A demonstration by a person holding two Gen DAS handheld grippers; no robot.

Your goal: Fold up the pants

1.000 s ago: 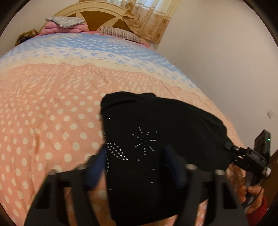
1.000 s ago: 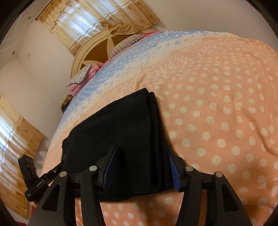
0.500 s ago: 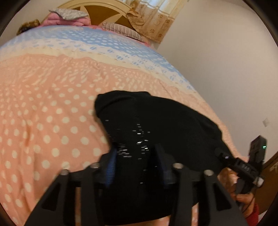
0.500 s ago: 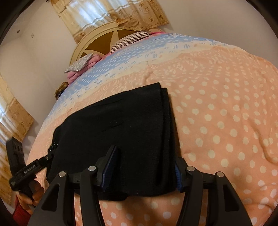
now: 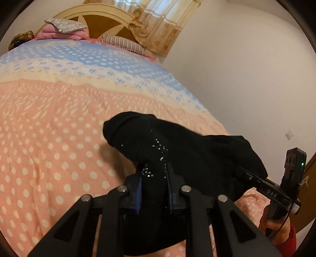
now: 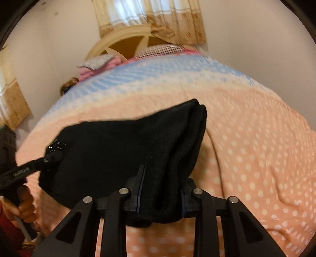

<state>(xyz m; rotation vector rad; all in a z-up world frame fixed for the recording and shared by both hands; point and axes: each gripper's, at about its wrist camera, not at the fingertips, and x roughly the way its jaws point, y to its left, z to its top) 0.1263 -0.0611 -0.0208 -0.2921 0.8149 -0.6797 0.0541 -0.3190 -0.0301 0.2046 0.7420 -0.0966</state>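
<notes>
**A:** What do you have nearest you right now?

**B:** My left claw [image 5: 153, 183] is pressed together on the near edge of the black pants [image 5: 177, 158], cloth bunched between its blue pads, right by the small sparkly studs [image 5: 158, 147]. My right claw [image 6: 161, 189] is closing on the other near corner, and a thick roll of the folded layers already sits between its jaws.

**A:** And the pants themselves?

**B:** Already folded into a short bundle on the bed, over the pink dotted quilt [image 5: 49, 138]. The near edge is off the quilt between my two claws; the far folded edge [image 6: 197, 110] looks as if it rests on the quilt.

**A:** So how do you do this fold well?

**B:** I judge that I should carry both claws together toward the far edge, level with each other, so the near edge lands square on it. All layers must stay in the pinch; the right side holds a fat roll and could slip a layer.

**A:** Anything beyond to mind?

**B:** No. The striped pillow [image 5: 122, 42] and the headboard [image 5: 94, 17] lie well apart, at the far end.
</notes>
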